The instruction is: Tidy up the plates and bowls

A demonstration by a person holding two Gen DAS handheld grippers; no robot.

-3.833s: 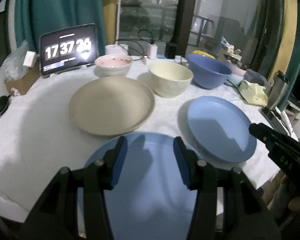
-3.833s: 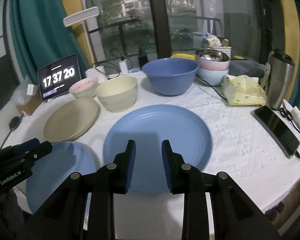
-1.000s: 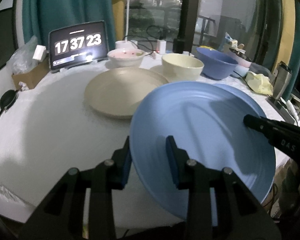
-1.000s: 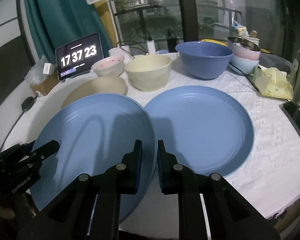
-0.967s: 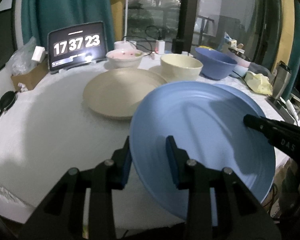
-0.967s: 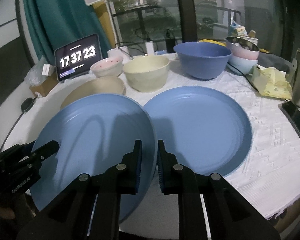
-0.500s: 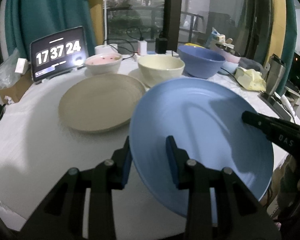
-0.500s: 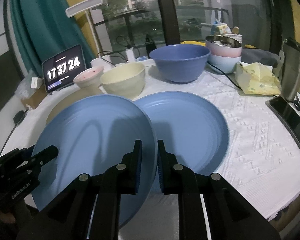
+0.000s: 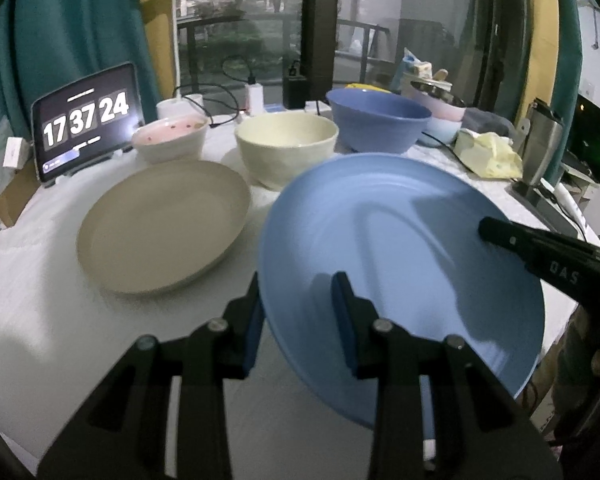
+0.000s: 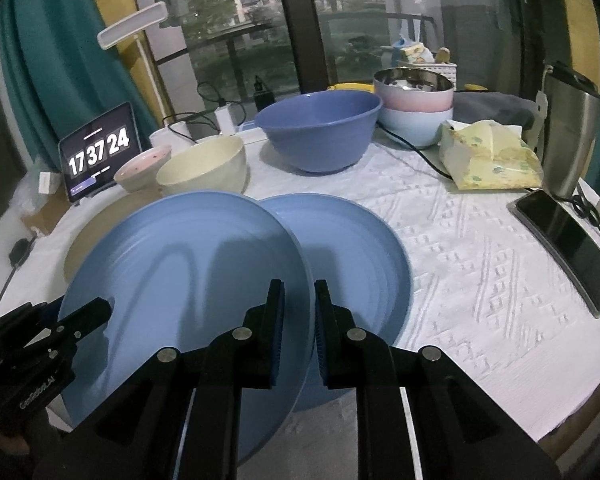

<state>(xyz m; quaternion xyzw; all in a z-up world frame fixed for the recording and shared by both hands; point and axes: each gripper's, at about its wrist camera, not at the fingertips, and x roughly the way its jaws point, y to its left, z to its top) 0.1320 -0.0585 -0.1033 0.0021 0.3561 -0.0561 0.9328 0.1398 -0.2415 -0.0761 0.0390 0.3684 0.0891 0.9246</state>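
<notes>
Both grippers hold one blue plate (image 10: 180,276) by opposite edges, lifted and tilted above the table (image 10: 480,280). Left gripper (image 9: 298,316): jaws clamped on the plate's left rim, one pad above and one below. Right gripper (image 10: 299,320): jaws nearly together, pinching the right rim of the same plate. In the right wrist view the held plate partly overlaps a second blue plate (image 10: 364,248), which lies flat on the white textured cloth; whether the two touch cannot be told. To the left lies a beige plate (image 9: 160,224), flat on the table, apart from the held plate. Behind it stand a pink-lined small bowl (image 9: 170,138), a cream bowl (image 9: 286,148) and a large blue bowl (image 9: 378,124), in a row. A tablet clock (image 9: 86,120) at back left reads 17 37 24. A phone (image 10: 568,248) lies near the right table edge.
</notes>
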